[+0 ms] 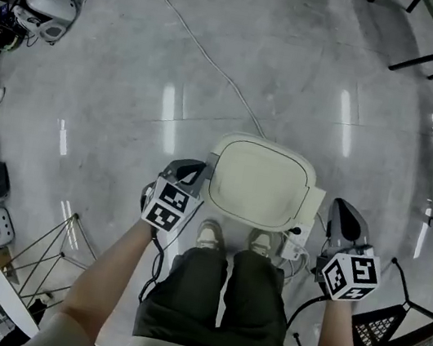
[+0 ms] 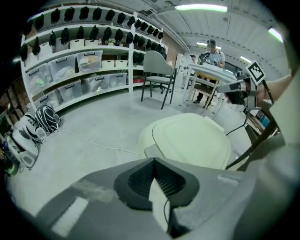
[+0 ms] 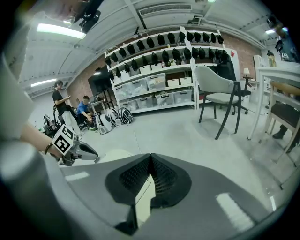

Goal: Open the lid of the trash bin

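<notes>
Floor: glossy pale grey concrete floor [image 1: 300,75] reflecting lights, thin white cable [image 1: 198,45] trailing across it | Wall: tall white shelving unit [image 2: 84,61] with clear plastic bins, dark gear on top rows, red brick wall [image 3: 244,55] behind | Furniture: grey shell chair [image 2: 157,65], white table [image 2: 213,70] | Light: long ceiling tube lamps [image 2: 200,7], lit

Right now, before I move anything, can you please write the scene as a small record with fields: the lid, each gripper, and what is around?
trash bin lid: cream, lying down flat, closed
left gripper: jaws together, nothing between them; beside the lid's left edge, contact cannot be told
right gripper: jaws together, nothing held; to the lid's right, apart from it
shoes: the person's, at the lid's near side
cable: thin, across the grey floor toward the lid
</notes>
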Motion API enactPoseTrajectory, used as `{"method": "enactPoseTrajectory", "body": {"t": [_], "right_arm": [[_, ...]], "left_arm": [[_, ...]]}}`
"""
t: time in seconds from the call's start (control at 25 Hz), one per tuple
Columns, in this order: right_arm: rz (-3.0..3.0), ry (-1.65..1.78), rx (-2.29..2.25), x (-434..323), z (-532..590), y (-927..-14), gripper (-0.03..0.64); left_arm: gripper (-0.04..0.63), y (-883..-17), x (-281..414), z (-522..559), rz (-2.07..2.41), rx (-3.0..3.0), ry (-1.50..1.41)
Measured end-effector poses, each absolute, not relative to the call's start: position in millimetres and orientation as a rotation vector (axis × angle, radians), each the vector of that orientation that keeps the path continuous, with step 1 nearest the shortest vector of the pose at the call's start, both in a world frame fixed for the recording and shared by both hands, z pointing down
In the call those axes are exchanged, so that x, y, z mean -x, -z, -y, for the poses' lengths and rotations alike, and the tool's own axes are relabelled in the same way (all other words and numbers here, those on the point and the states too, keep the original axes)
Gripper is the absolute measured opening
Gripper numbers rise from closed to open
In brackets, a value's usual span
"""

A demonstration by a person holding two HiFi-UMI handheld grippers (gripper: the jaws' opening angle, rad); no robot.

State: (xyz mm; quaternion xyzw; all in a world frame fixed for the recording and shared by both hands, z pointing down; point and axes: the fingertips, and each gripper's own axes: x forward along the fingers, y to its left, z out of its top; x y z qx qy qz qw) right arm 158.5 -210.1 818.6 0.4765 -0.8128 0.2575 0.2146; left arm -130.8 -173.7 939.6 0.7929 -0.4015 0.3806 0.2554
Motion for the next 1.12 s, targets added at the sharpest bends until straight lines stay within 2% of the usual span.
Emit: {"method": "enactPoseTrajectory", "body": {"t": [0.32,0.52,0.76,1.12], "right_arm": [[2.221,-0.709,-1.378,-183,204,-812,0.003],[2.214,-0.677,-1.445,-196,209,-775,0.003],[2.185,-0.632,-1.517,-221,206,-717,0.003],[2.229,-0.629,-1.55,-223,187,-601,0.003]], "left_arm": [[0.002,-946,133,174,1.039,-2.04,-0.974],[0.002,-930,132,176,1.084,-2.036,-0.989],[0.002,-848,129,182,1.165,-2.085,-0.897],[0.002,-680,123,183,1.281,-2.19,-0.809]]}}
